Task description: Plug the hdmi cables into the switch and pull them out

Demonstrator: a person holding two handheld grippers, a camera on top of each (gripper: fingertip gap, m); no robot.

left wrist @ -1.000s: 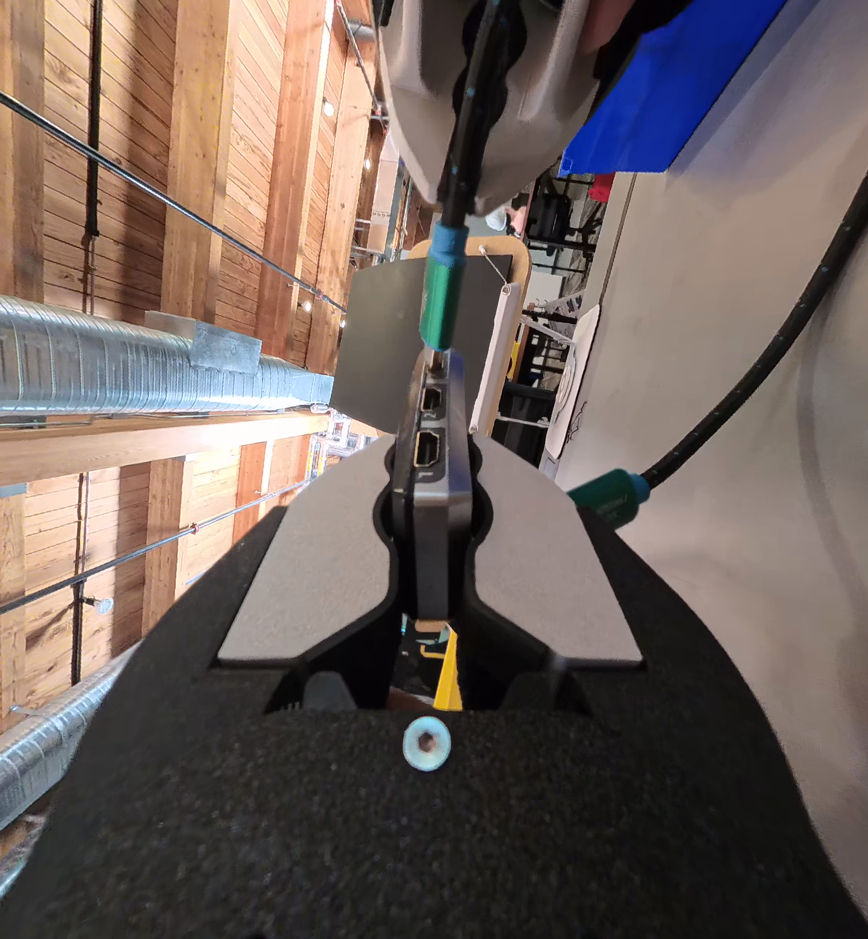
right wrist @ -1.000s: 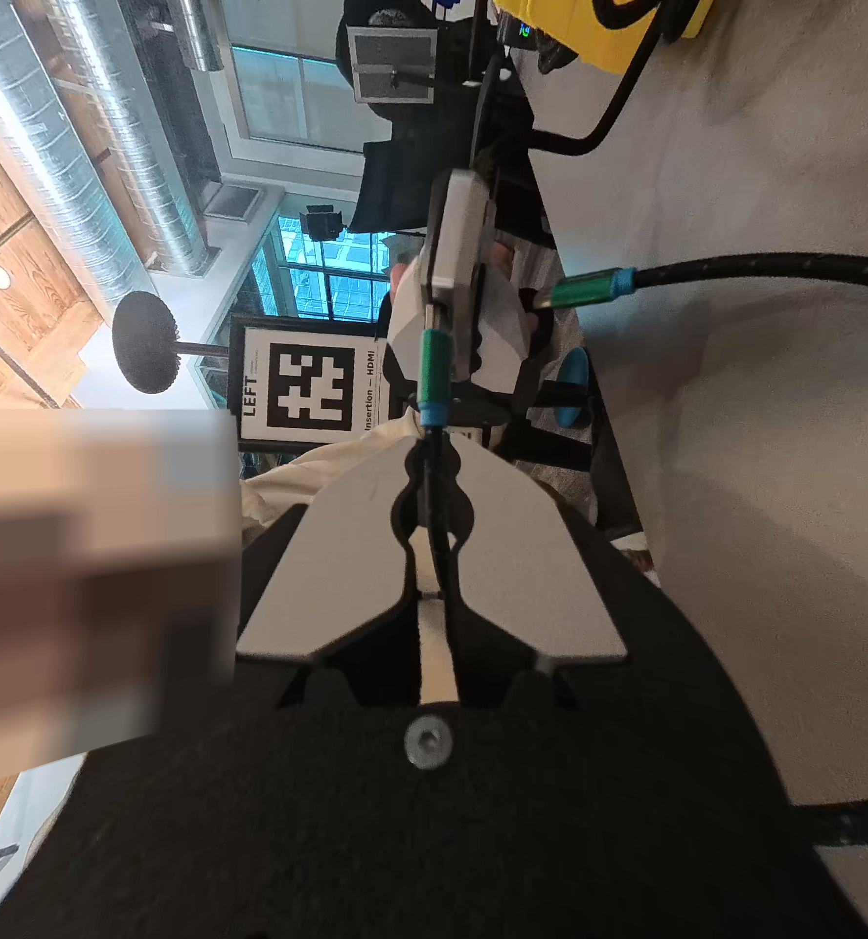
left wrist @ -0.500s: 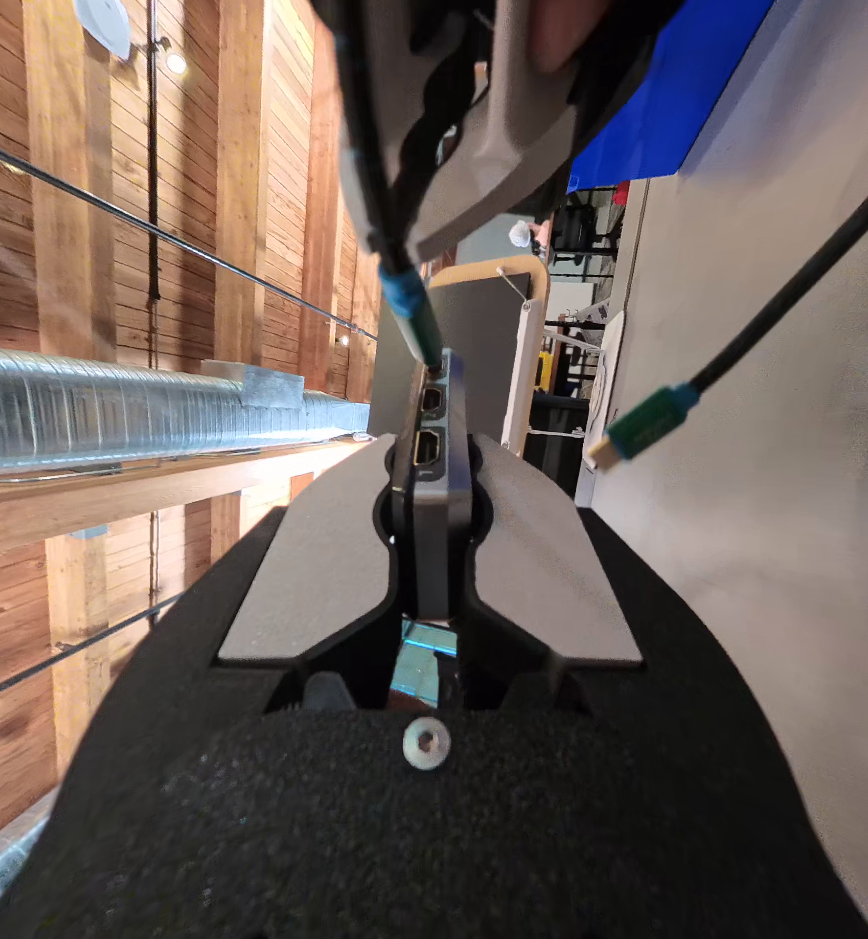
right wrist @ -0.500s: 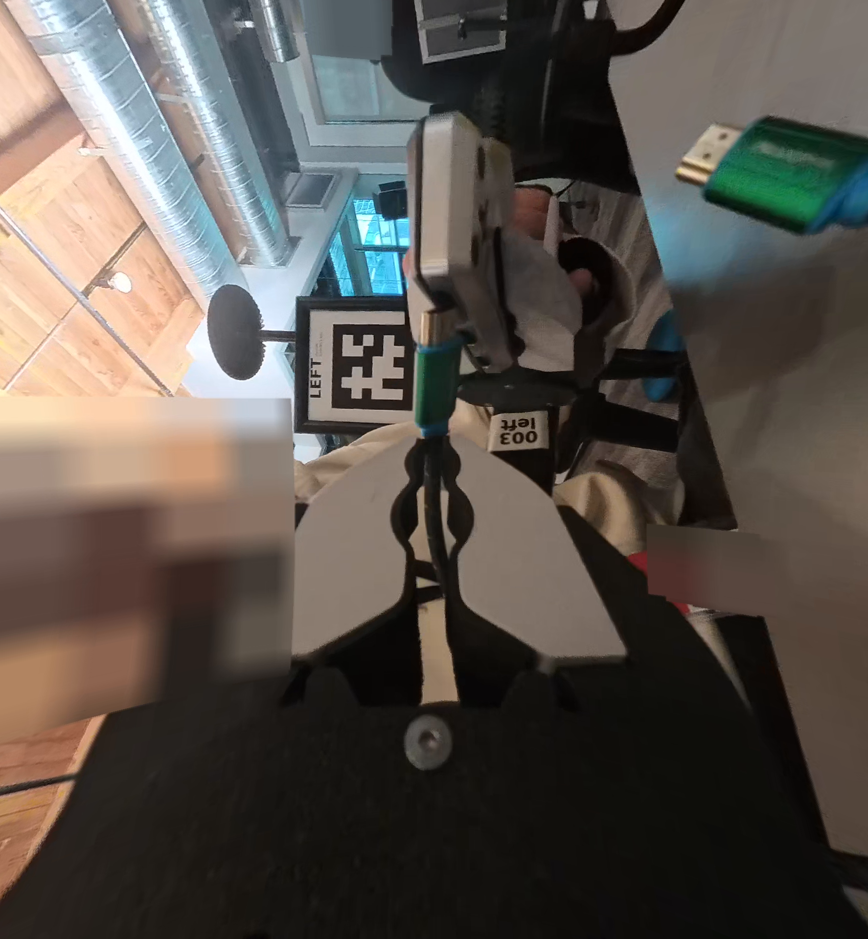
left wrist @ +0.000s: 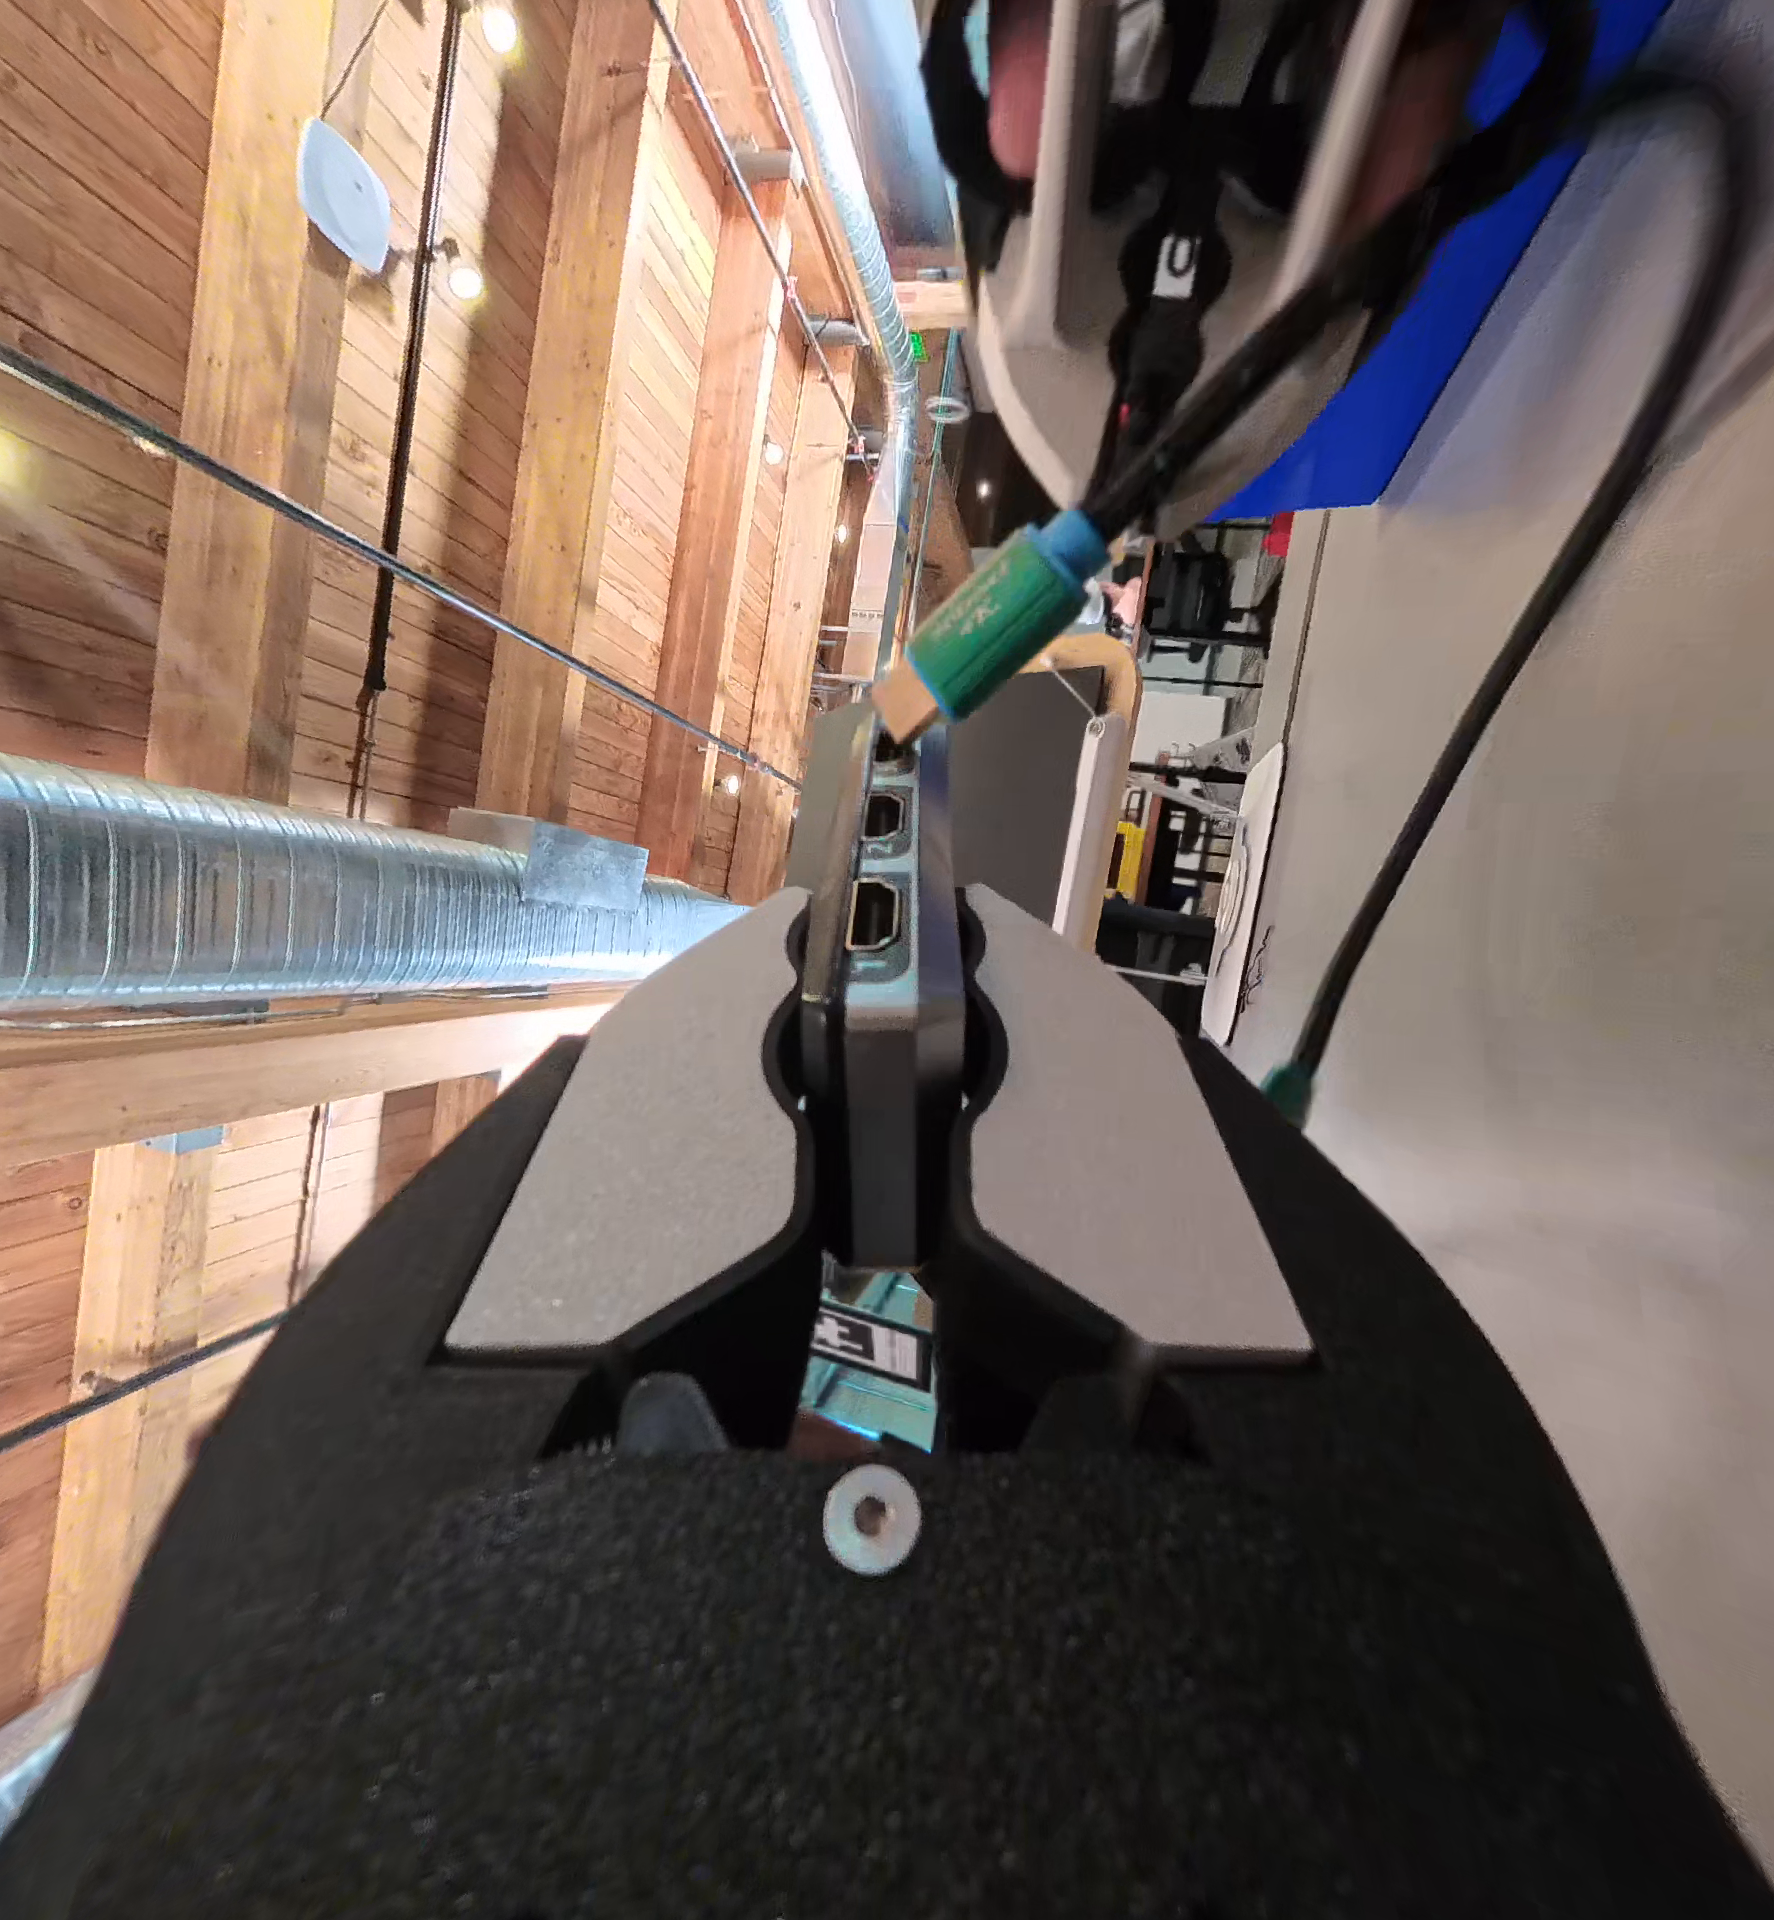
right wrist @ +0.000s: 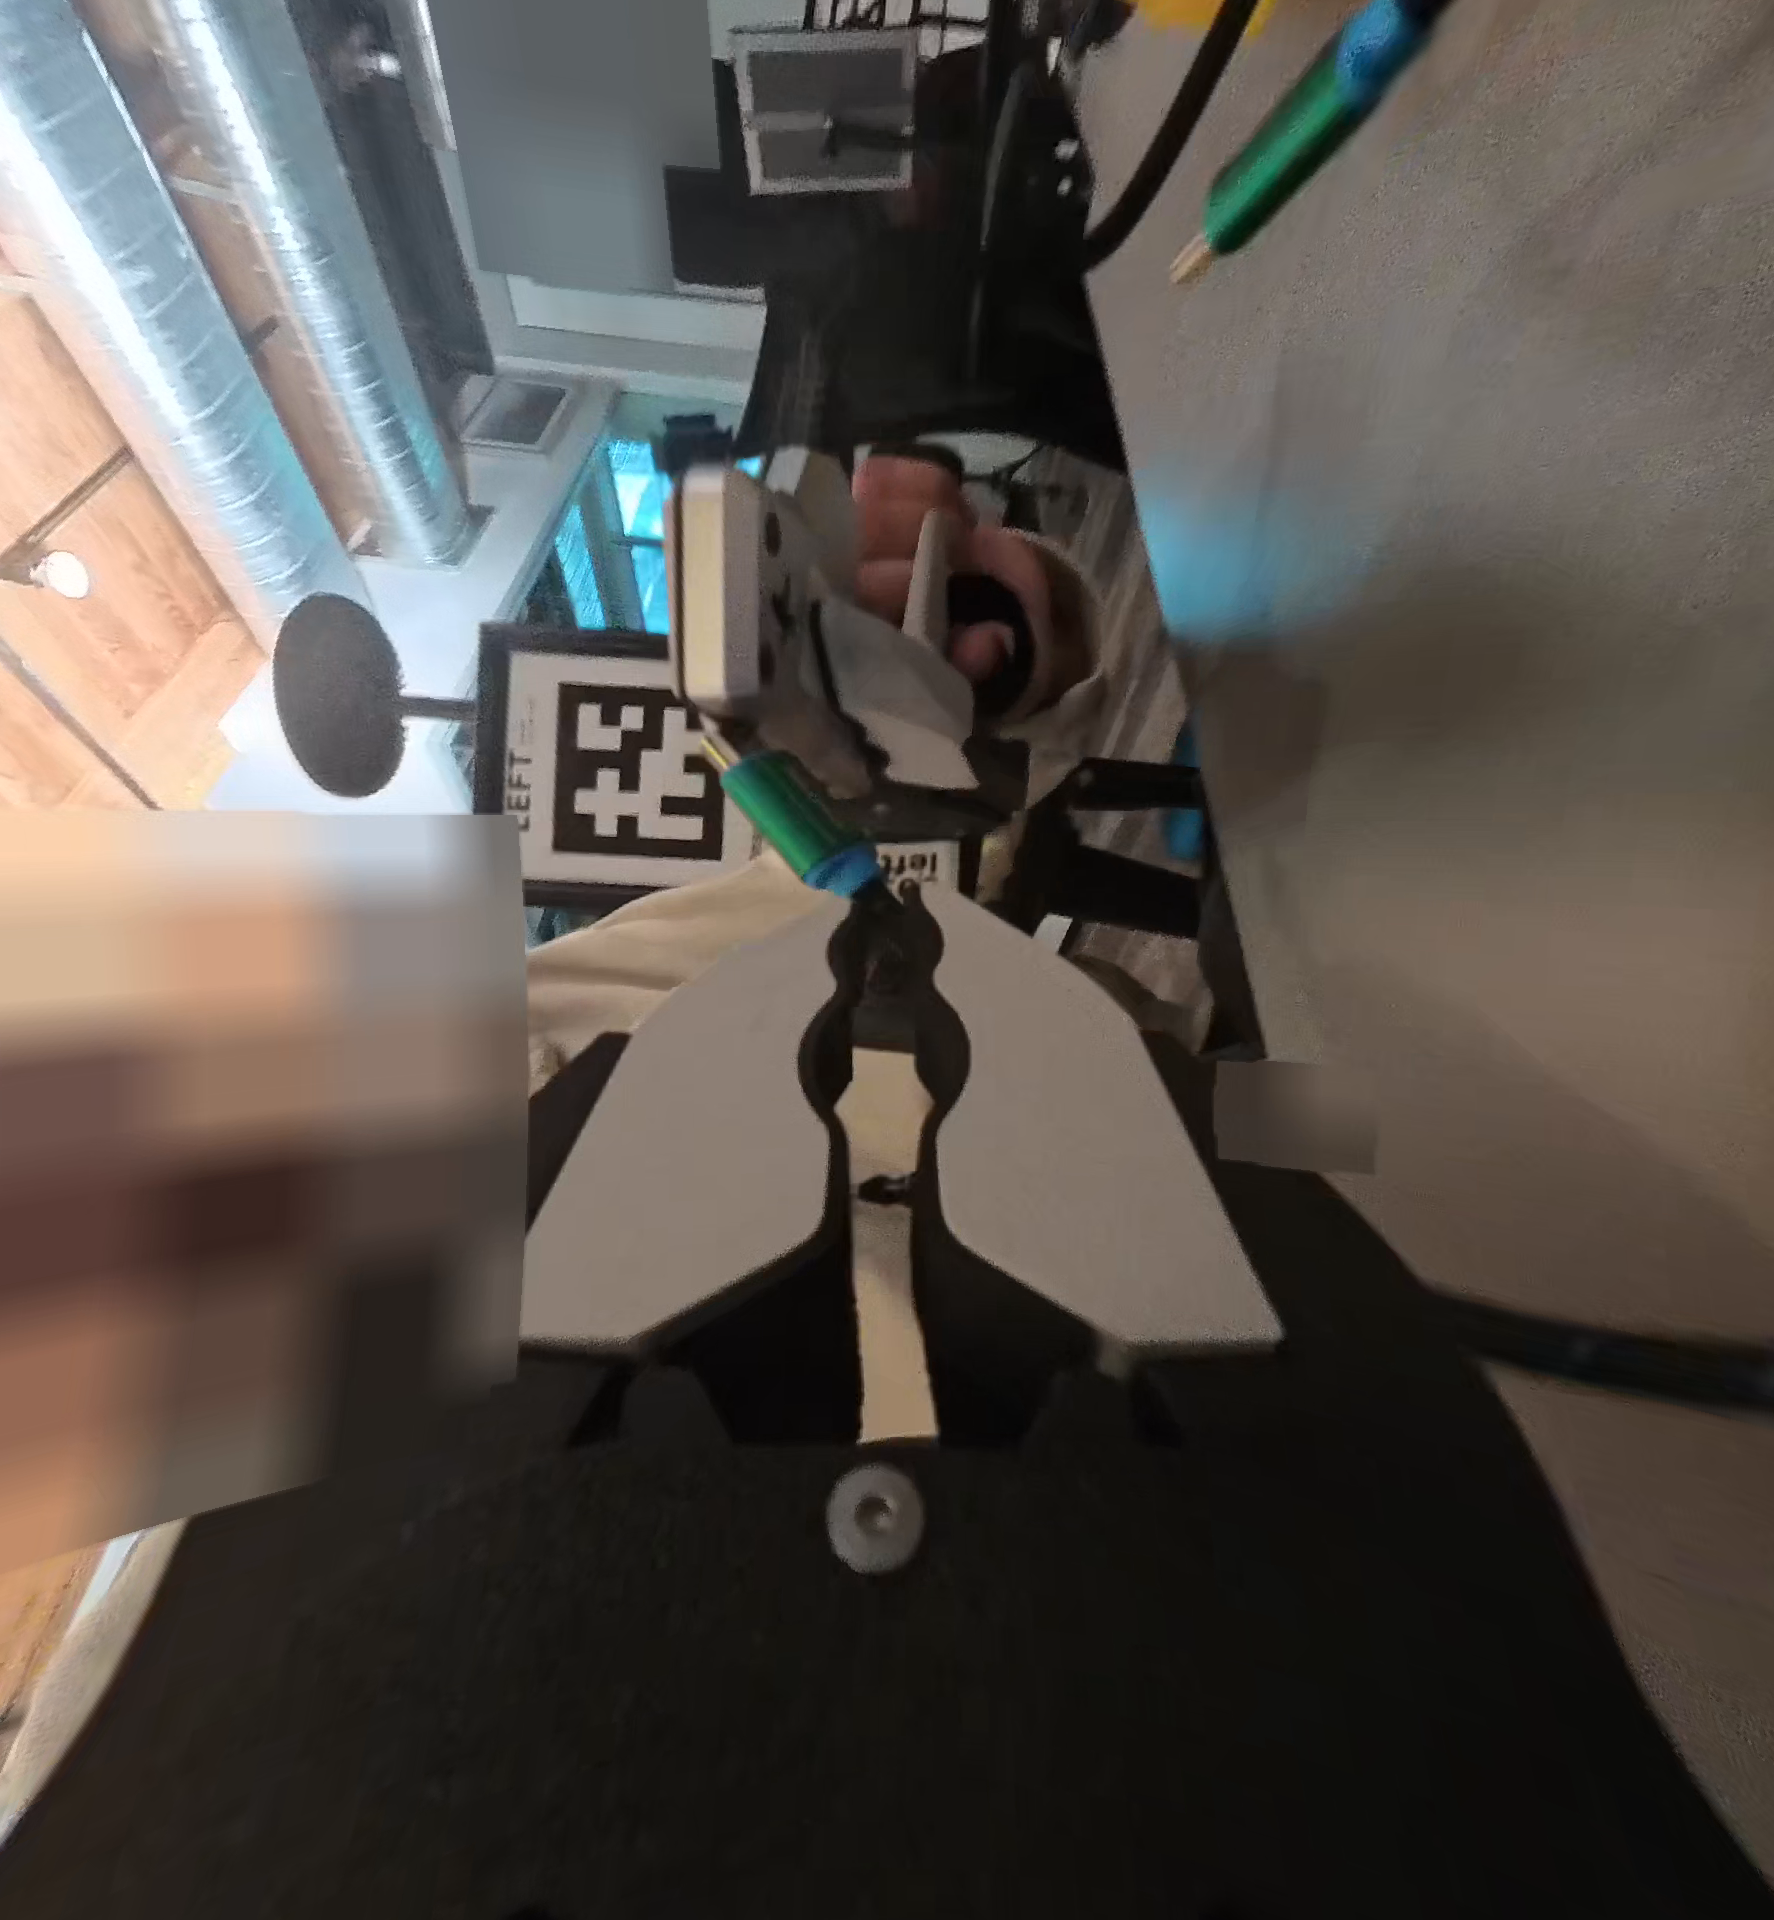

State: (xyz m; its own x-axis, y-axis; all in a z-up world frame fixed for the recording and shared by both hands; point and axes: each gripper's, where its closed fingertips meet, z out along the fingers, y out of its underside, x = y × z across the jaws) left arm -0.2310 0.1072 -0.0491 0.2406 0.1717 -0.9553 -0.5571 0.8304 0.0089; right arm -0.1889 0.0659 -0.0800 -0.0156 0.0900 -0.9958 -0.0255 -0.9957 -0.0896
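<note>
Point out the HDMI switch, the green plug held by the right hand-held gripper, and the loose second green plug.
HDMI switch (left wrist: 878,1049): left wrist view, on its dark port edge between the fingers.
Held green plug (left wrist: 997,634): left wrist view, on its green shell.
Loose green plug (right wrist: 1278,182): right wrist view, on its green shell.

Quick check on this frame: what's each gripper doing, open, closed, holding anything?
Left gripper: closed on the HDMI switch.
Right gripper: closed on the black cable just behind its green HDMI plug.

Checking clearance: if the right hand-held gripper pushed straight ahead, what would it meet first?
Probably the switch held by the left hand-held gripper; the green plug on its cable already points there, though depth is unclear.
</note>
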